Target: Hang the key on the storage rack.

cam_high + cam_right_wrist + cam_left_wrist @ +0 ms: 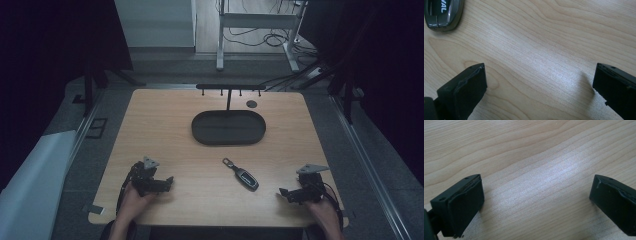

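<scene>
Key fob (241, 175) lay flat on the wooden table (165, 135), near its front edge, between the two grippers and well apart from each. Left gripper (169, 182) and right gripper (283, 193) both rested low over the wood, jaws spread wide, gripping nothing. Dark oval tray (229, 128) sat beyond the fob, a hook rack (230, 87) behind it.

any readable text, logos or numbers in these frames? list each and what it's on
"VAL": white capitals on the dark face of the car key fob in the right gripper view; the frame edge cuts the word off, so earlier letters may be missing.
Same key fob in the high view: any marking is too small to read.
No text shows on the table, the black tray, the hook rack or the grippers.
</scene>
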